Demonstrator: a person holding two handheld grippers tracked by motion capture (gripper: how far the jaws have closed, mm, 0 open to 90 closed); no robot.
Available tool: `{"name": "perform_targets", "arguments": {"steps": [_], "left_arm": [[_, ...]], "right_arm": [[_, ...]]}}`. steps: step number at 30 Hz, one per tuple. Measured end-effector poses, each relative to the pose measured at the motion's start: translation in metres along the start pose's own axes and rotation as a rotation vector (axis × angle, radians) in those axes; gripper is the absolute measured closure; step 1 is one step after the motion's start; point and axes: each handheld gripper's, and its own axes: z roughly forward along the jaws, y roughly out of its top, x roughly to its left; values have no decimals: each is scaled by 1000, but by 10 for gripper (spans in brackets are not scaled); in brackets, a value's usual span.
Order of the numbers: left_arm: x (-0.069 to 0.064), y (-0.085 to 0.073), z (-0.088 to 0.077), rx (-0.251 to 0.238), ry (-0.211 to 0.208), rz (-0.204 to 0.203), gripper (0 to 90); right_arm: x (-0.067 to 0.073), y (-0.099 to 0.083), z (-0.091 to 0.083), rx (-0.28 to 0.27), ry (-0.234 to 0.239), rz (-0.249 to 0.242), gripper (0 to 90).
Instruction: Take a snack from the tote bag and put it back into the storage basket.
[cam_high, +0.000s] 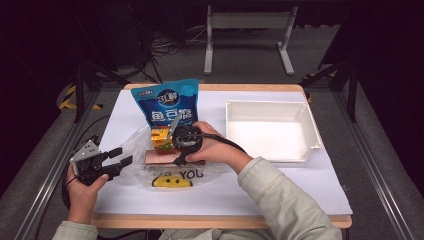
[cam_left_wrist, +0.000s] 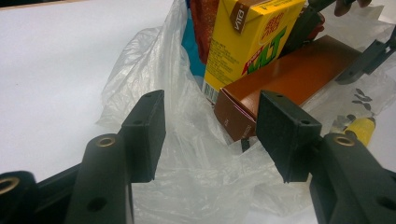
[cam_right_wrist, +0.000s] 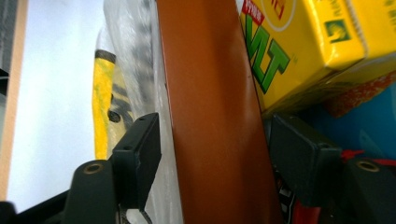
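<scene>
A clear plastic bag (cam_high: 134, 150) with a yellow smiley print (cam_high: 172, 181) lies on the white table sheet. In it a flat brown box (cam_high: 167, 158) lies under a yellow drink carton (cam_high: 161, 137). A blue snack bag (cam_high: 167, 107) stands behind them. My right gripper (cam_high: 174, 150) reaches in from the right. Its jaws (cam_right_wrist: 215, 154) straddle the brown box (cam_right_wrist: 215, 116), pads close to both long sides with a thin gap and bag film on one side. My left gripper (cam_high: 109, 161) is open at the bag's left edge, with loose film (cam_left_wrist: 187, 154) between its jaws (cam_left_wrist: 210, 135).
An empty white tray (cam_high: 306, 112) sits at the right of the table. The table's front edge (cam_high: 220, 221) runs below my forearms. A metal frame (cam_high: 247, 20) and cables are on the floor beyond the far edge.
</scene>
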Motion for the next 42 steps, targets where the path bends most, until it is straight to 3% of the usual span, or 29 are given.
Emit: {"name": "perform_targets", "arguments": {"steps": [13, 22, 31, 36, 42], "left_arm": [[0, 0, 0, 0, -2, 0, 432], [0, 0, 1, 8, -6, 2, 430], [0, 0, 1, 10, -4, 2, 427], [0, 0, 1, 9, -3, 1, 427], [1, 0, 1, 9, -5, 1, 427]], "right_arm": [[2, 1, 14, 79, -37, -43, 384], [5, 4, 20, 104, -54, -75, 386], [7, 7, 22, 132, -50, -64, 388], [9, 8, 27, 180, -36, -45, 388], [12, 8, 34, 224, -50, -65, 390]]}}
